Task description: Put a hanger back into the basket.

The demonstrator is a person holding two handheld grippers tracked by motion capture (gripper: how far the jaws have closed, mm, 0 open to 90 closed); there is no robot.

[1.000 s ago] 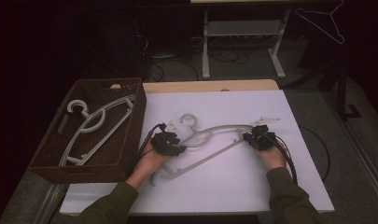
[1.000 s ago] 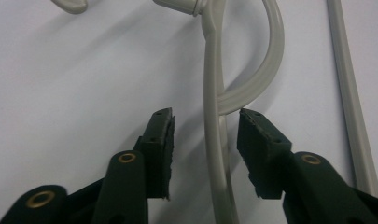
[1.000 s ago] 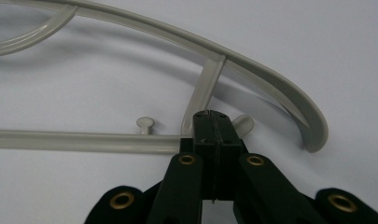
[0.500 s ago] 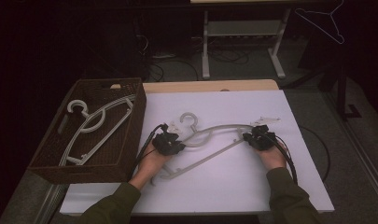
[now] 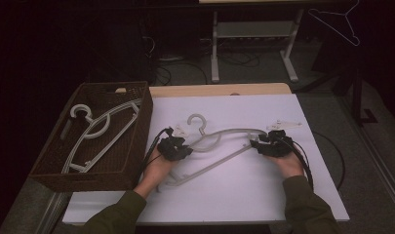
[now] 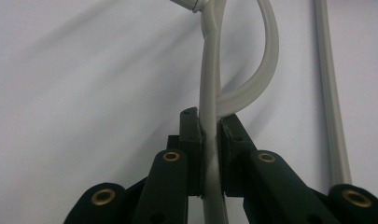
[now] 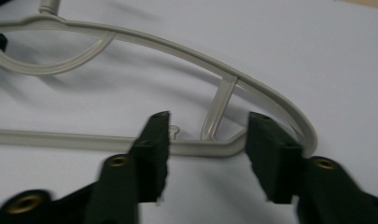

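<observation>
**Jaws: left clamped on the hanger, right just opened around its end**

Jaws of the left gripper (image 6: 210,140) are pressed together on a thin arm of the grey plastic hanger (image 5: 224,144), which runs straight up between the two black pads in the left gripper view; a curved inner loop of the same hanger bends away to the right just beyond them. They have just been closing, with that arm between them. On the right gripper (image 7: 207,149) the jaws stand apart and have just been opening. The rounded shoulder end of the hanger lies between them, its bottom bar and a short strut in the gap, with neither pad pressing on it.

From the high view, the hanger lies flat on the white bench (image 5: 244,195), hook pointing away from the person, with the left gripper (image 5: 173,147) at one end and the right gripper (image 5: 272,145) at the other. A dark woven basket (image 5: 136,146) sits just beside the bench's left edge, with more pale hangers (image 5: 95,129) lying inside it.
</observation>
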